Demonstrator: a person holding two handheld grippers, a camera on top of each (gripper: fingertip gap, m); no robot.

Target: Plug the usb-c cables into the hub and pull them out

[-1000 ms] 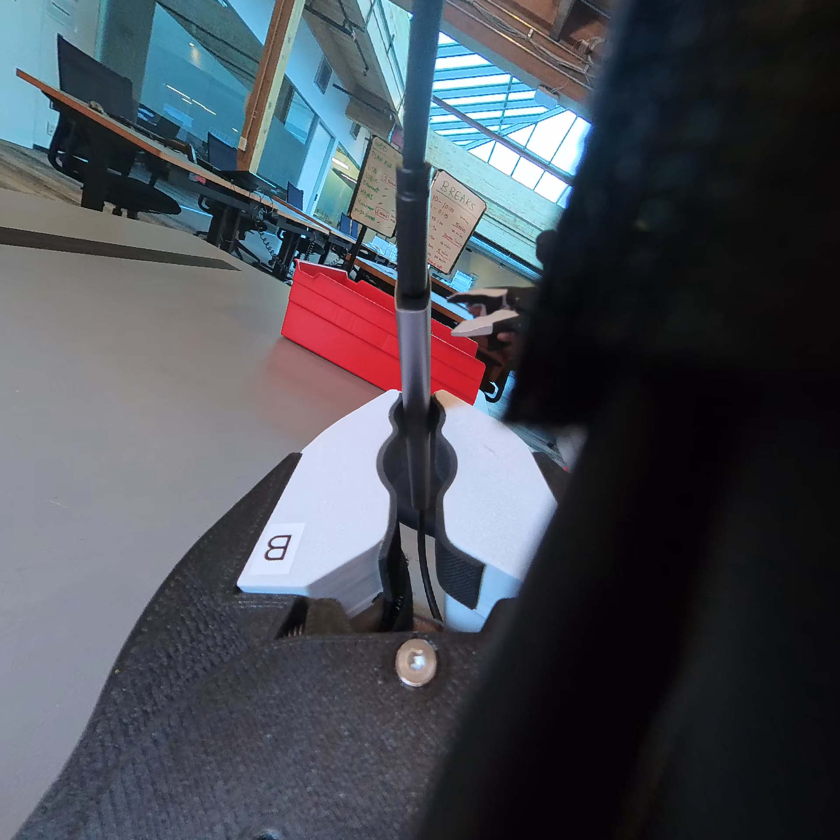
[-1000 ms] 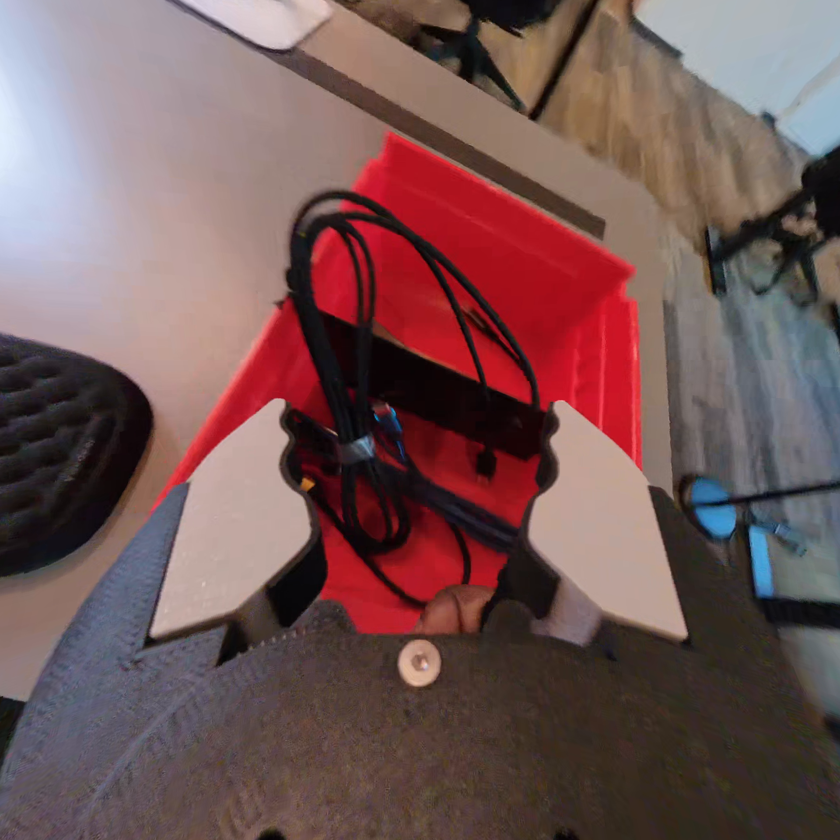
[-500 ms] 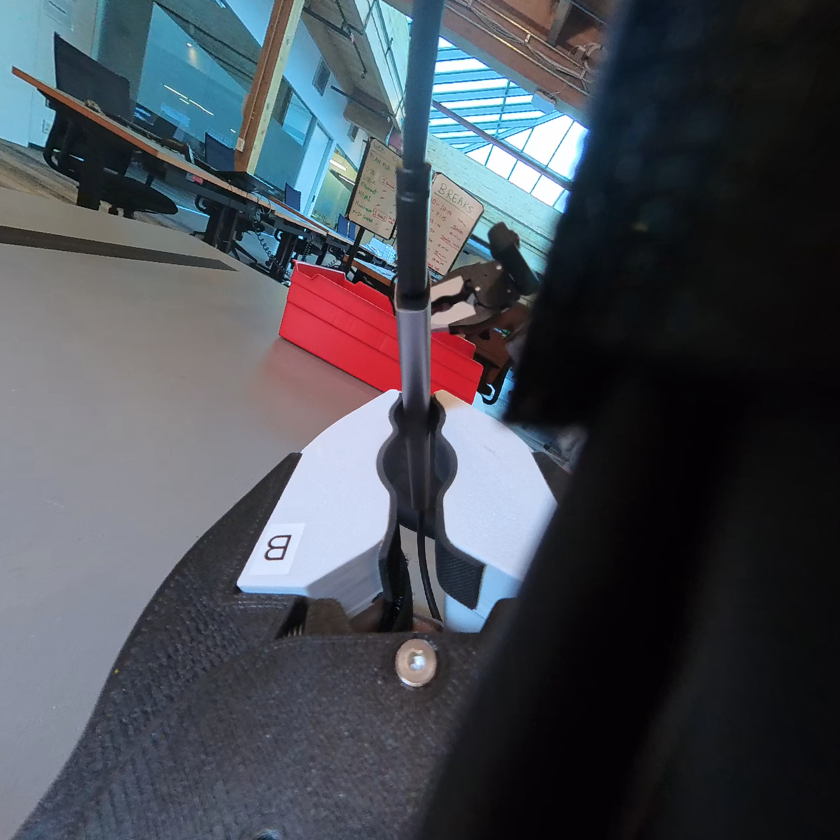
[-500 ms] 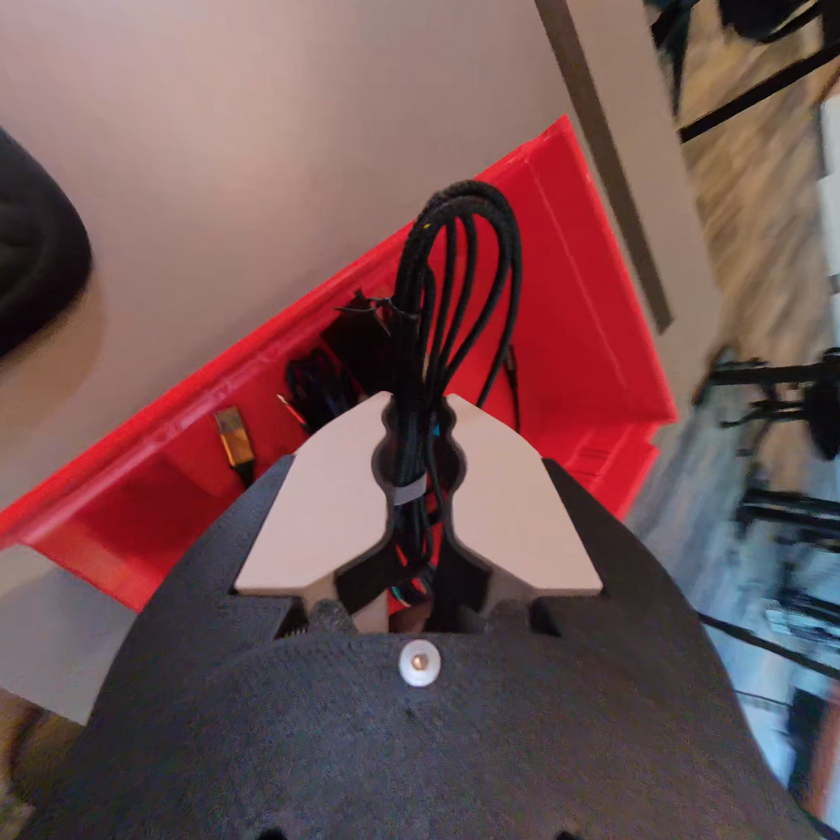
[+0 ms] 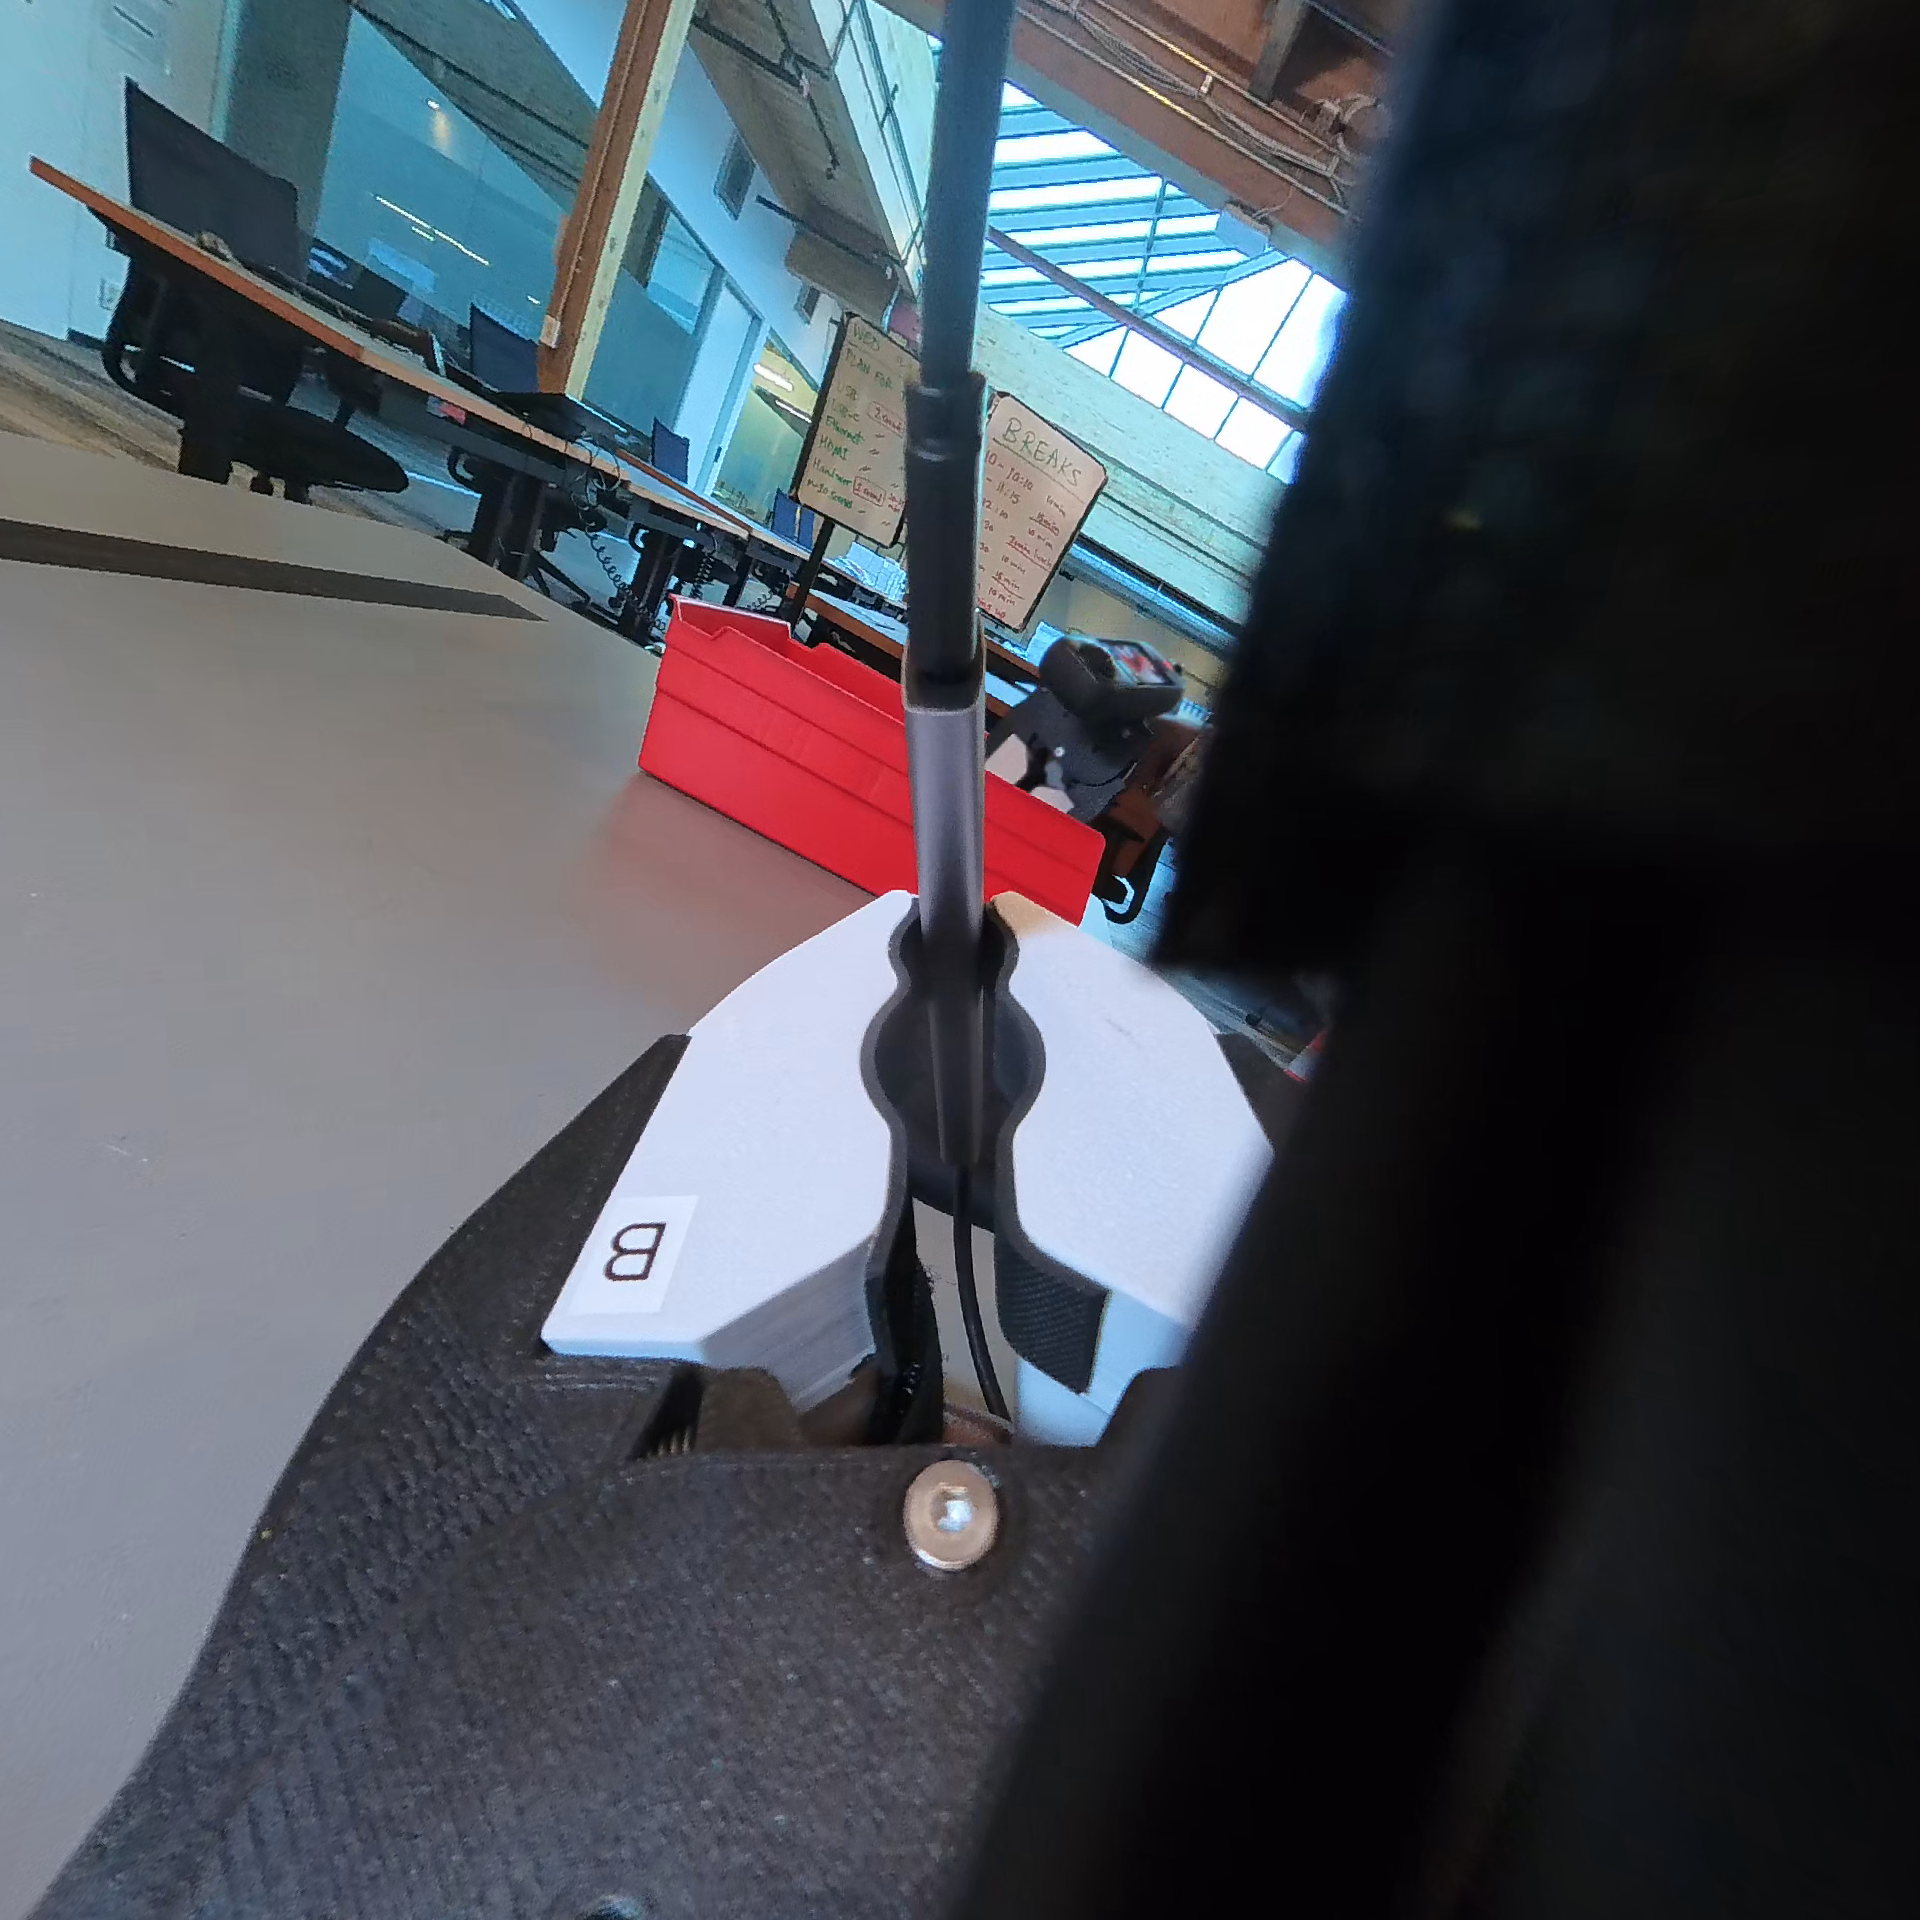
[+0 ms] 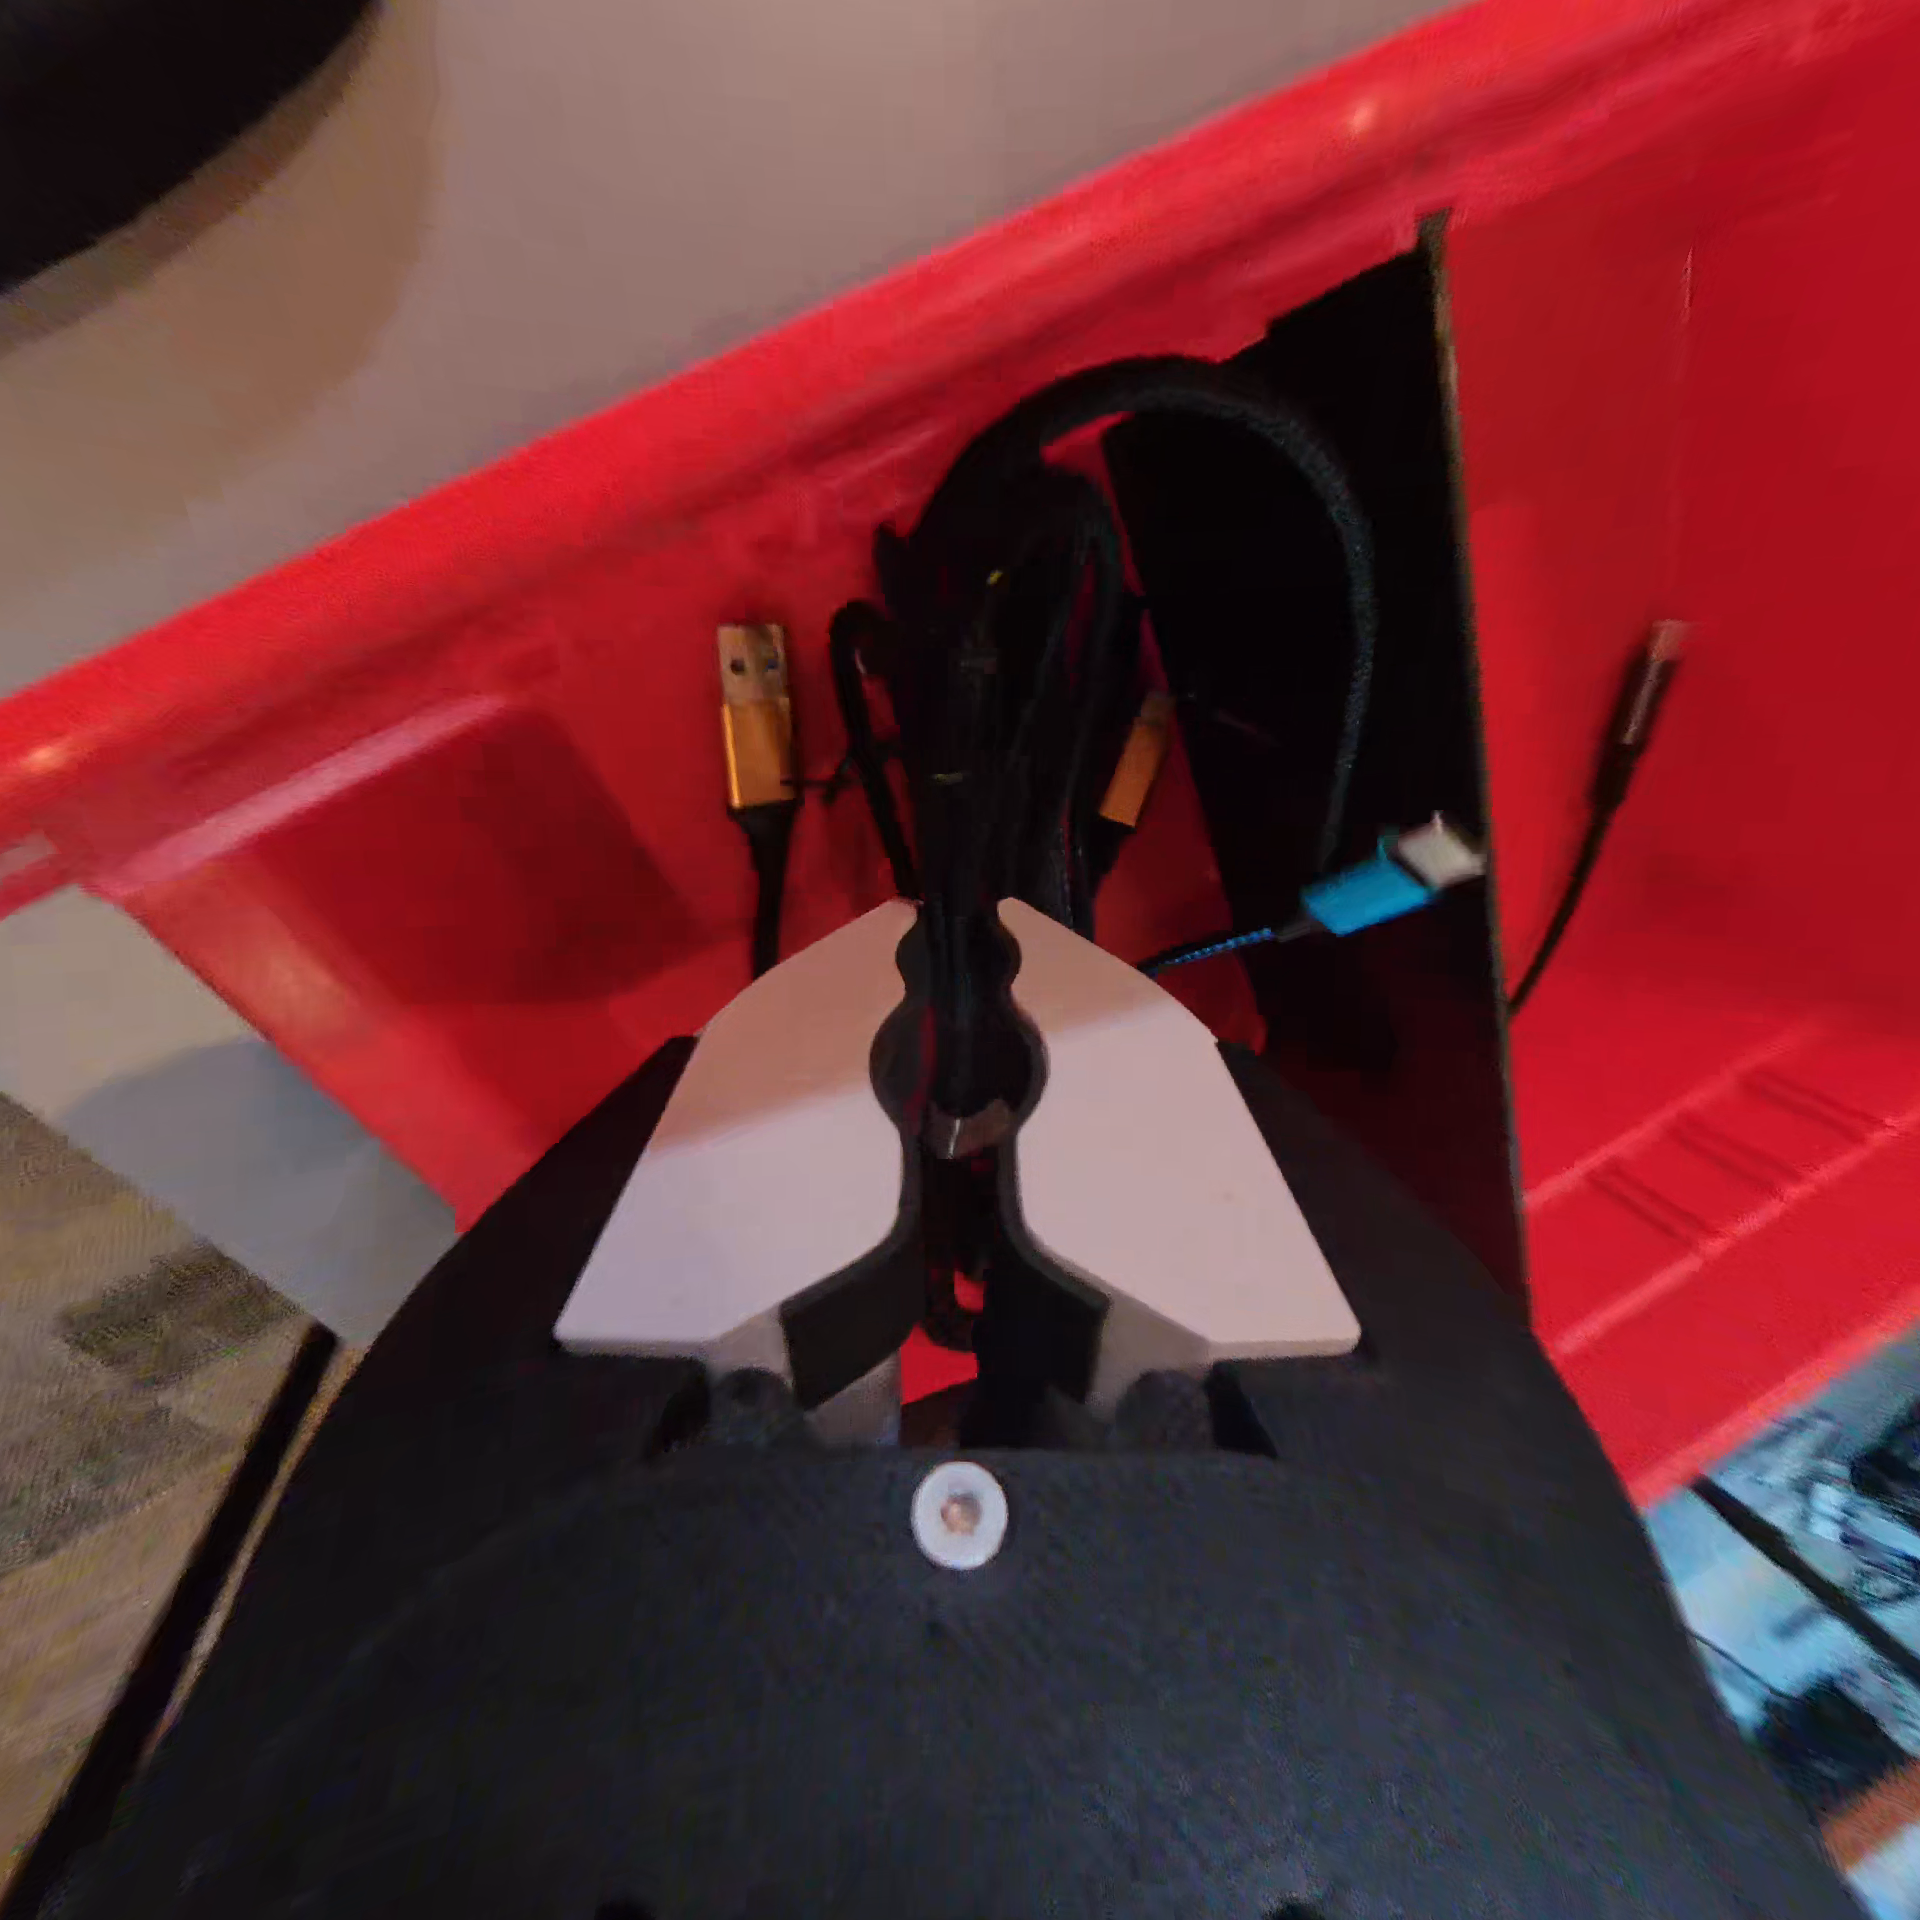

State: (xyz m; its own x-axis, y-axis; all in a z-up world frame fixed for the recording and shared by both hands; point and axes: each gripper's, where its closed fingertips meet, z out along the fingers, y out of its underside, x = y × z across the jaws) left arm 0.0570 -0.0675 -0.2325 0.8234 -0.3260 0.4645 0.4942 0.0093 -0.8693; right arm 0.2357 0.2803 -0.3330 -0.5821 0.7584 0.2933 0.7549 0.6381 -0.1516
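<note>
My left gripper (image 5: 951, 914) is shut on a slim grey hub (image 5: 943, 800) held edge-on and upright, with a black plug and cable (image 5: 951, 312) rising from its top. A thin black lead hangs below the jaws. My right gripper (image 6: 958, 914) is shut on a tied bundle of black braided cables (image 6: 977, 727) inside the red bin (image 6: 1662, 416). A gold plug (image 6: 756, 717), a blue plug (image 6: 1371, 888) and a grey plug (image 6: 1647, 696) hang or lie around the bundle. In the left wrist view the right gripper (image 5: 1091, 717) shows dimly behind the red bin (image 5: 810, 748).
A black divider (image 6: 1382, 582) crosses the bin behind the bundle. The bin stands on a grey table (image 5: 312, 883) near its far edge. A dark, blurred mass (image 5: 1558, 935) fills the right of the left wrist view. A black rounded object (image 6: 125, 114) lies on the table beside the bin. Spacing between my two grippers at the tips: around 40 cm.
My right gripper went from open above the bin to shut on the cable bundle, then moved lower and closer into the bin. My left gripper has held the hub still.
</note>
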